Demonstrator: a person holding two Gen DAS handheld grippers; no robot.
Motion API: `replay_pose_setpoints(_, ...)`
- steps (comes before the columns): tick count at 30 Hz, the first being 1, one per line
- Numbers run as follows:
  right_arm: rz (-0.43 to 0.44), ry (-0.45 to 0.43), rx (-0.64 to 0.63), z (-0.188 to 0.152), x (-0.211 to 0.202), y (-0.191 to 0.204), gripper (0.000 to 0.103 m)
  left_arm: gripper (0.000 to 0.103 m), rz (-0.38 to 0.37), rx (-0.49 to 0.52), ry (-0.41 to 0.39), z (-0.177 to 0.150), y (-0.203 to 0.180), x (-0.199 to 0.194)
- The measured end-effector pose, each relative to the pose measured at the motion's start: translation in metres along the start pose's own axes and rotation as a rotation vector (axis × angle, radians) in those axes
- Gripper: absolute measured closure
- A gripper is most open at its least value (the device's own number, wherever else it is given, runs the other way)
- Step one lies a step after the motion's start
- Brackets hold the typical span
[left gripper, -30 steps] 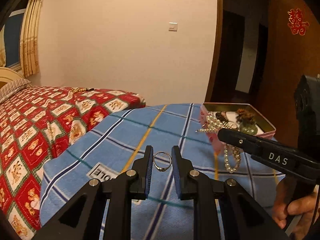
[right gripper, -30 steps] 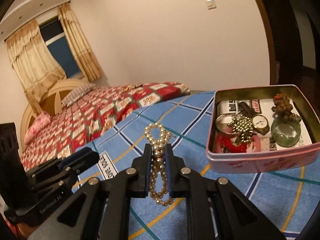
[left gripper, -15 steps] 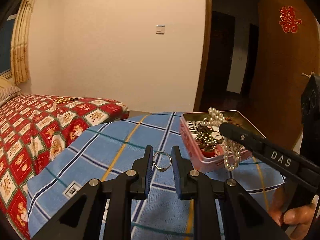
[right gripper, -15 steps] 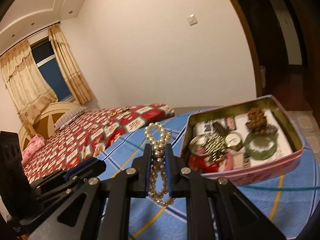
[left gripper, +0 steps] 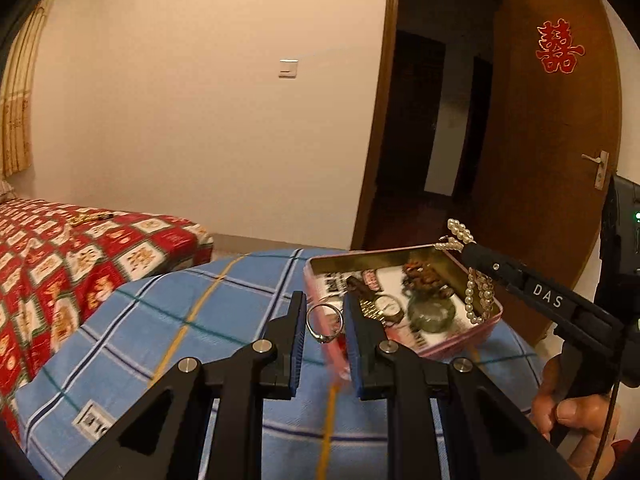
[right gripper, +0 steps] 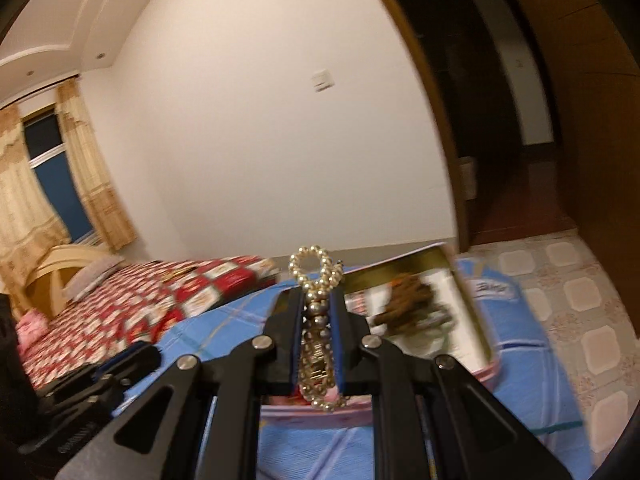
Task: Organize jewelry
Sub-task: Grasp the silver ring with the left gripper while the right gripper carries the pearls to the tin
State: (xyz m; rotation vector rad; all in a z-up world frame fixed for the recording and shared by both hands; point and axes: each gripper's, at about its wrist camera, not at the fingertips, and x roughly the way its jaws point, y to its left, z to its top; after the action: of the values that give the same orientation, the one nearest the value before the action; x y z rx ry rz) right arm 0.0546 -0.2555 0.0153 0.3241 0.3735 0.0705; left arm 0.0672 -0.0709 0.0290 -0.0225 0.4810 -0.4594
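Both pieces seemed to be carried clear of the blue plaid cloth (left gripper: 168,320) so they could be dropped straight into the pink tin (left gripper: 490,314), which looked like the collecting spot since a gold watch (left gripper: 382,306), a green glass piece (left gripper: 432,314) and a brown bead cluster (left gripper: 426,280) were already lying in it.

The left gripper (left gripper: 324,322) was closed down to a narrow gap, and a thin silver ring (left gripper: 325,323) was pinched edge-on between its fingers (left gripper: 296,332), upright, with the tin's near wall right behind and just past the fingertips. Probably held that way because a ring that small can't be grabbed flat.

The right gripper (right gripper: 316,320) was squeezed nearly shut on a pearl strand (right gripper: 316,276). One loop was poking up past the fingertips and the rest was dangling below them. From the left wrist view the strand (left gripper: 478,292) was hanging over the tin's far right corner, so that one looked basically ready to be let go. A person's hand (left gripper: 576,420) was seen on the right handle. The right view was blurred, so details inside the tin can't be made out there.
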Motion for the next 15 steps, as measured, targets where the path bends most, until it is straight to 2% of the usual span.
replay_pose_setpoints(8,-0.053,0.001,-0.008,0.011,0.014,-0.018,0.087,0.084,-0.094,-0.029,0.007,0.009,-0.021,0.035)
replay_pose_setpoints(15,-0.089,0.035,-0.024,0.015,0.031,-0.033,0.087,0.084,-0.114,-0.032,0.031,0.011,-0.04,0.064)
